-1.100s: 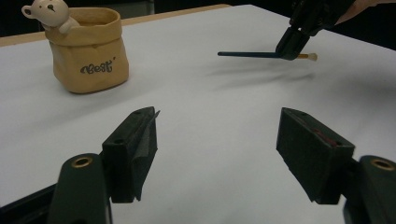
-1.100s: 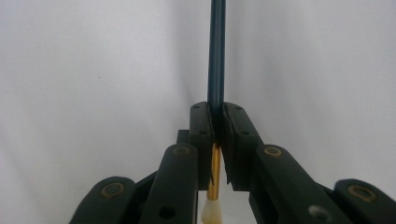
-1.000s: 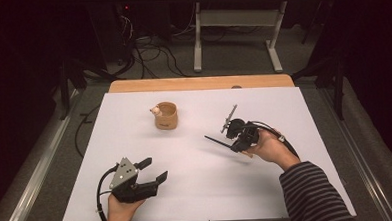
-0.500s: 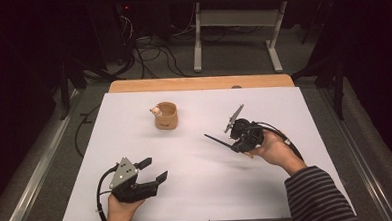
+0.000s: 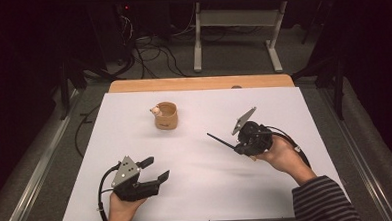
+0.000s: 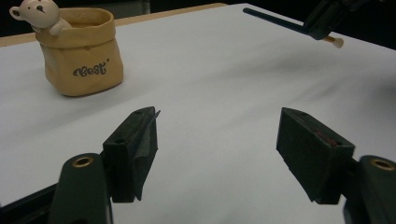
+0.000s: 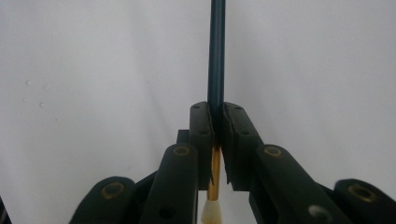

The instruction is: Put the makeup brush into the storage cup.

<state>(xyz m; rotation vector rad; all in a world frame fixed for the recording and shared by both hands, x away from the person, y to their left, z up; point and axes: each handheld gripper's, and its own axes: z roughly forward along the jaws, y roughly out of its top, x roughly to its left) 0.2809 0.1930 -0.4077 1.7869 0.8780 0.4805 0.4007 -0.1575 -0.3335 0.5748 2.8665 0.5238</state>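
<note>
A paintbrush (image 7: 216, 56) with a dark teal handle, gold ferrule and white bristles is clamped between the jaws of my right gripper (image 7: 216, 109). In the high view this gripper (image 5: 239, 147) hovers over the right half of the white table, and the brush handle (image 5: 219, 140) points left toward the middle. From the left gripper view the brush (image 6: 275, 18) hangs at the far upper right. My left gripper (image 5: 156, 168) rests near the front left edge, jaws wide apart and empty (image 6: 217, 130). A tan bag-shaped cup (image 5: 165, 116) with a small white bear (image 6: 39, 11) on its rim stands at the back centre-left.
The white table top (image 5: 202, 190) has a wooden strip (image 5: 198, 83) along its far edge. Beyond it are a dark floor with cables (image 5: 146, 47) and a white table frame (image 5: 235, 23). A metal rail (image 5: 31, 172) runs along the left side.
My right hand has drifted a little to the right and lifted slightly, carrying the brush with it. The left gripper and the cup have stayed put.
</note>
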